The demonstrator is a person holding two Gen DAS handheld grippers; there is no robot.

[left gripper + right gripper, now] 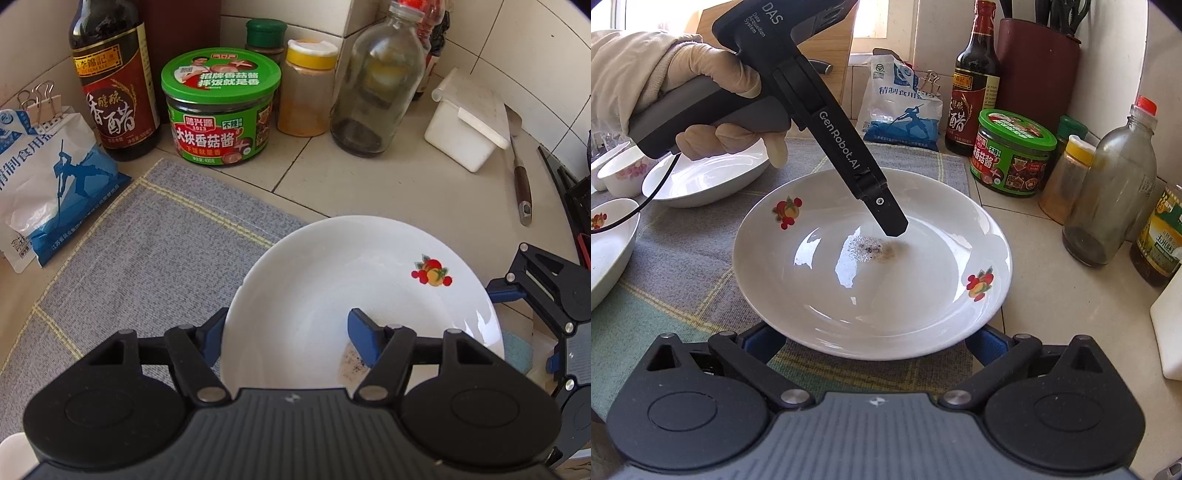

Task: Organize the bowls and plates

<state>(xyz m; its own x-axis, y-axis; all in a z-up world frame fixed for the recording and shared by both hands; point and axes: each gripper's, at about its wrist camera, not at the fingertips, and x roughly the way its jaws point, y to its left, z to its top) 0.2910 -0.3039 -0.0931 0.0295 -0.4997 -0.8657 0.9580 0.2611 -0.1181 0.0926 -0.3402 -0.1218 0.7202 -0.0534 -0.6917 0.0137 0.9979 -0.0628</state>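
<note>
Left wrist view: my left tool (286, 341) is clenched on the near rim of the white plate (369, 295), one blue pad (364, 339) inside the dish and the other under the rim at its left edge. The plate extends away and to the right from this tool, partly over the grey mat (147, 251) on the tabletop (406, 184). My right tool (546, 295) shows at the plate's far right edge.

Right wrist view: the plate (871, 266) lies directly ahead of my right tool (875, 343), its near rim between the blue pads; whether they press on it I cannot tell. My gloved left hand (713, 96) holds the left tool (892, 225), reaching down into the dish from the far left. Both tools sit on opposite rims, so the coming move looks like a two-handed carry toward the other dishes (701, 177) at left.
</note>
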